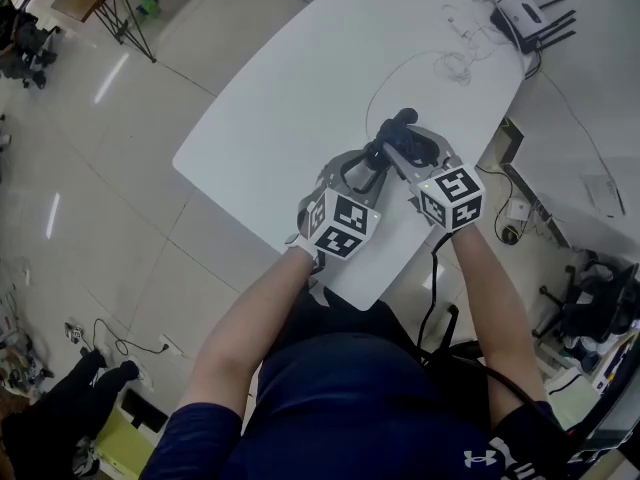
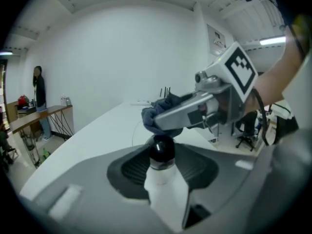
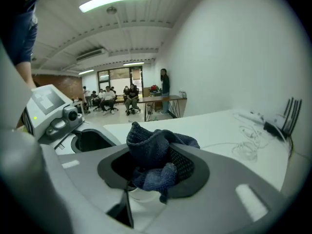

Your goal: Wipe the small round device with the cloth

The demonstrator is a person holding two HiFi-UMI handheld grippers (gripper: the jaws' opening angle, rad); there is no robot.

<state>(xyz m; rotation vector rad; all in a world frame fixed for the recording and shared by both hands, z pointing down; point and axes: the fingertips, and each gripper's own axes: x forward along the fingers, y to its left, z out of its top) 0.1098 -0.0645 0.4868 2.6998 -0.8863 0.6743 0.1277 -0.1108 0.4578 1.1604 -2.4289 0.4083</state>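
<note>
- Gripping a small device (image 2: 161,152), white with a round black top, in nearly closed left gripper (image 2: 163,172) jaws.
- Clamping a bunched dark blue cloth (image 3: 155,156) in partly closed right gripper (image 3: 153,173) jaws.
- Resting cloth against device's top, at 12 o'clock from it in left gripper view.
- Held over white table (image 1: 290,98), near its 6 o'clock edge in head view.

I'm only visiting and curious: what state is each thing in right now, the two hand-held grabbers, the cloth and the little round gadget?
small round device: gripped, black top upward.
left gripper: shut on the small round device.
cloth: bunched up, gripped.
right gripper: shut on the cloth.
</note>
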